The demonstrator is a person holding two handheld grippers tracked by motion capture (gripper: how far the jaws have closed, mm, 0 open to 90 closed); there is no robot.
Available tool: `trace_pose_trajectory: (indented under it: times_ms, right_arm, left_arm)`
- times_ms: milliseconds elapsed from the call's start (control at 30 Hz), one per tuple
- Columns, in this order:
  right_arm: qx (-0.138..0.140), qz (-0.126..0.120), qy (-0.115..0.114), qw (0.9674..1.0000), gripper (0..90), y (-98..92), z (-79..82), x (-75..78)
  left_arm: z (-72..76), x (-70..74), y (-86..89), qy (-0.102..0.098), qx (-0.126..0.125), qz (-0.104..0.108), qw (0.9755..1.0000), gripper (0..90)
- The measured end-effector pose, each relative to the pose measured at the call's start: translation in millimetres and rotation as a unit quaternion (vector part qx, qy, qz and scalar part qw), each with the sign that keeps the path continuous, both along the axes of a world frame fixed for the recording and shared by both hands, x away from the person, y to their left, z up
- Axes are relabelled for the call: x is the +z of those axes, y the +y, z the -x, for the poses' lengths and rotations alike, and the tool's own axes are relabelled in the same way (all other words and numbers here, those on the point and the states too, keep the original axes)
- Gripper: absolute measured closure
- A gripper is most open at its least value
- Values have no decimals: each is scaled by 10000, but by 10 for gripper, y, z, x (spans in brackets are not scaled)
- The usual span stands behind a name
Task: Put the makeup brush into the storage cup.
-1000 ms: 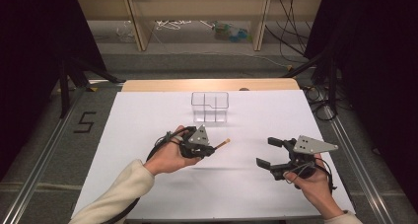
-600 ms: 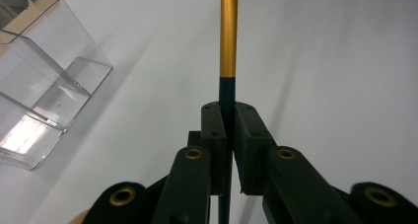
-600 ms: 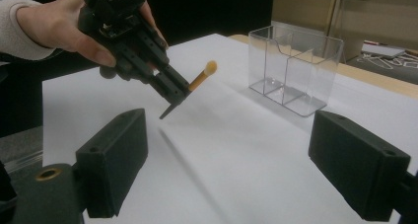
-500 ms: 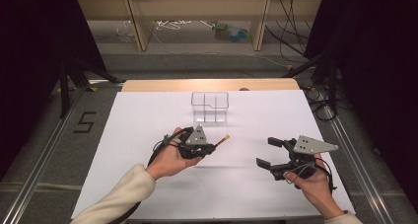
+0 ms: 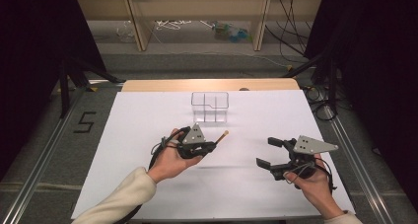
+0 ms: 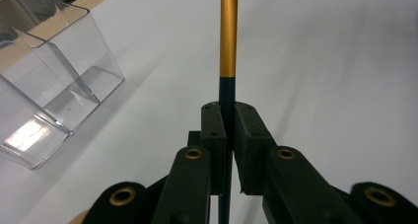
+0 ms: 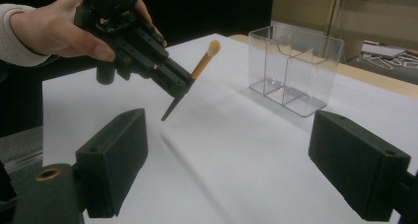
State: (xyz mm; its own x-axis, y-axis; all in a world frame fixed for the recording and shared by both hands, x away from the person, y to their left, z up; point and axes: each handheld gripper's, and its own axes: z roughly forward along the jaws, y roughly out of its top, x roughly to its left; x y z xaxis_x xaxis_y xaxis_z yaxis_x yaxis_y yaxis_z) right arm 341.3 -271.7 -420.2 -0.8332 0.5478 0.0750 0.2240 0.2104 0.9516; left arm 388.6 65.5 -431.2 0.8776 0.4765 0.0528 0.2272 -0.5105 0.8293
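Note:
My left gripper hangs above the middle of the white table, shut on a slim brush with a black shaft, a gold band and a pale tip. In the left gripper view the brush runs straight up from between the closed pads. A clear plastic organiser with dividers stands behind it, and its compartments look bare. My right gripper is held low at the right, open, with nothing between its pads. From there I see the left gripper tilting the brush toward the organiser.
A white sheet covers the table, with a wooden strip along its far edge. Dark curtains flank both sides. Shelving with cables stands beyond the table. A "5" mark is on the floor at the left.

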Motion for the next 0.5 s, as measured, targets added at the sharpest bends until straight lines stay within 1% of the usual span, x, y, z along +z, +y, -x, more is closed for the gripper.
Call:
trace_pose_trajectory:
  times_ms: [33,67,100,167,200,233,267,333,367,400,433,467,500]
  right_arm:
    - [-4,21,5,10000,160,-4,3,2]
    - [3,17,18,10000,160,-3,3,2]
    - [-7,28,5,10000,160,-4,1,2]
    - [-3,19,16,10000,160,-2,3,3]
    - [-7,22,16,10000,160,-3,4,3]
    - [-4,13,19,10000,161,-1,3,3]
    - [-21,13,4,10000,161,0,2,1]
    - [-24,22,5,10000,162,0,3,2]
    - [-32,21,-8,10000,162,1,3,2]
    - [-33,20,10,10000,162,2,6,3]
    - [-36,19,77,10000,162,4,14,5]
    - [-38,16,76,10000,162,4,14,6]
    - [-24,12,86,10000,162,7,14,5]
  left_arm:
    - [4,2,-1,-7,19,56,10000,833]
    - [10,3,-10,35,58,156,9999,833]
    - [17,7,-12,8,101,206,9997,833]
    - [22,7,-14,-17,125,247,9996,833]
    - [25,9,-10,-18,126,232,9996,833]
    - [26,2,-12,-23,117,270,9996,833]
    - [31,-3,-13,-17,139,317,9994,833]
    - [37,-10,-11,13,146,336,9993,833]
    - [40,-11,-8,-23,160,353,9992,833]
    - [45,-16,-9,-18,181,381,9991,833]
    - [42,-17,-7,-47,160,376,9992,833]
    - [40,-19,-4,-21,149,436,9989,833]
    - [48,-25,-9,-18,228,519,9984,833]
